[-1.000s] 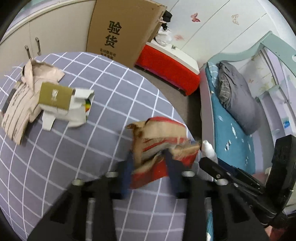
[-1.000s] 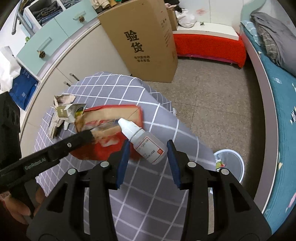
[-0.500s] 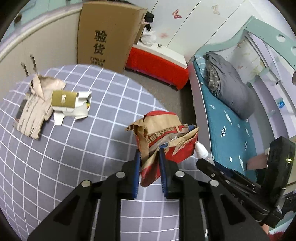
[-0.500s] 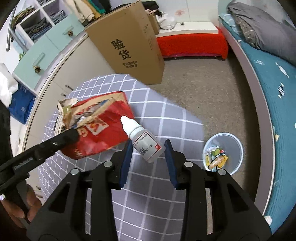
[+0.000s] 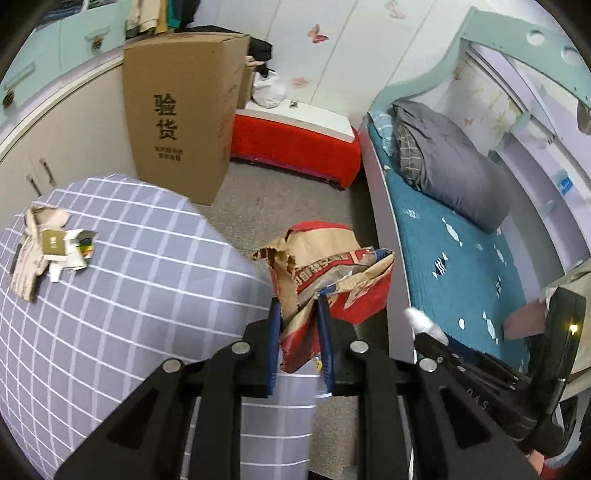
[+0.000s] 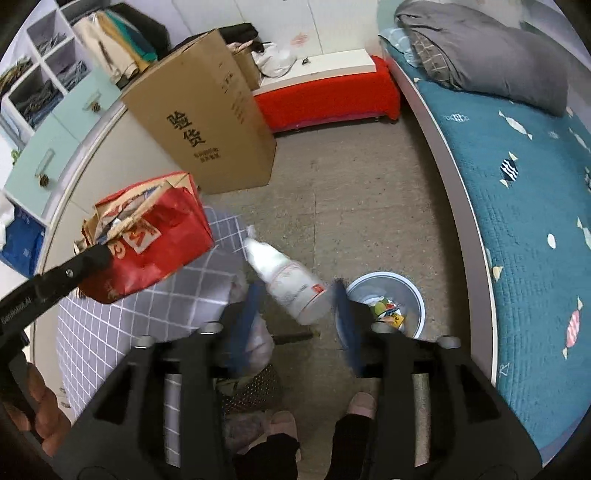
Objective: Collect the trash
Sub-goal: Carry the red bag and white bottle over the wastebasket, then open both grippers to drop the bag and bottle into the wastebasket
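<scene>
right wrist view: the right gripper (image 6: 297, 314), jaws opening, has the blurred white bottle (image 6: 284, 277) loose between its fingers, the bin (image 6: 415, 295) just beyond its right finger; the left gripper (image 5: 296, 325) clamps the torn red bag (image 5: 332, 280).

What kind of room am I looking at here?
Most likely a bedroom: a bed with a folded grey quilt, cupboards with drawers holding clothes, and butterfly stickers on the wall.
</scene>
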A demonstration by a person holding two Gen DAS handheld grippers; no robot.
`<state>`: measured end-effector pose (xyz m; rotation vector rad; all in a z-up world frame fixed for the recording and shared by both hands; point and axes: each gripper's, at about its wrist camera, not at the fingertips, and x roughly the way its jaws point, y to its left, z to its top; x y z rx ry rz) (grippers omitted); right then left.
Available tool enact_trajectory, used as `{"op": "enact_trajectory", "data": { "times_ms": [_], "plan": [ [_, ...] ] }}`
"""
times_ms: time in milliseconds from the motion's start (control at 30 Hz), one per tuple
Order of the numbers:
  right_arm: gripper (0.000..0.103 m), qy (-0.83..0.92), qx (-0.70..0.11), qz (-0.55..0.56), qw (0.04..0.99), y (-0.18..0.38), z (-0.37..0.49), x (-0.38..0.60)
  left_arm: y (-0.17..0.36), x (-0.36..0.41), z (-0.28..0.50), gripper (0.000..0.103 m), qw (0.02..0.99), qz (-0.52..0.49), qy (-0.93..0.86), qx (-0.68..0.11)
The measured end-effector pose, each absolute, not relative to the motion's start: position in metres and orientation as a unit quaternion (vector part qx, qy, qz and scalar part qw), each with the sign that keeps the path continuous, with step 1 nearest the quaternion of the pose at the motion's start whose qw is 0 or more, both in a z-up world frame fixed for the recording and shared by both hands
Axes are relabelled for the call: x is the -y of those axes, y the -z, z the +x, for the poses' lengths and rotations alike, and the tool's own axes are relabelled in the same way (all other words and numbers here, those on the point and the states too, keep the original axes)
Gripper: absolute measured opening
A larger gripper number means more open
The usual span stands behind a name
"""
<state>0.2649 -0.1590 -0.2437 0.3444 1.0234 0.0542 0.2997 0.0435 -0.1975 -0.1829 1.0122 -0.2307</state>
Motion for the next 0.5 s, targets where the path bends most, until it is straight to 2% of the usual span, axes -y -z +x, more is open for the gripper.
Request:
{"op": "enact_trajectory", "data": {
  "times_ms": [500],
  "plan": [
    [0.064,0.006,-0.482,0.192,0.855,0.243,0.239,0.221,0.224,0.059,0.304,0.018,0.841,-0.010,0.154,-0.519]
  ]
}}
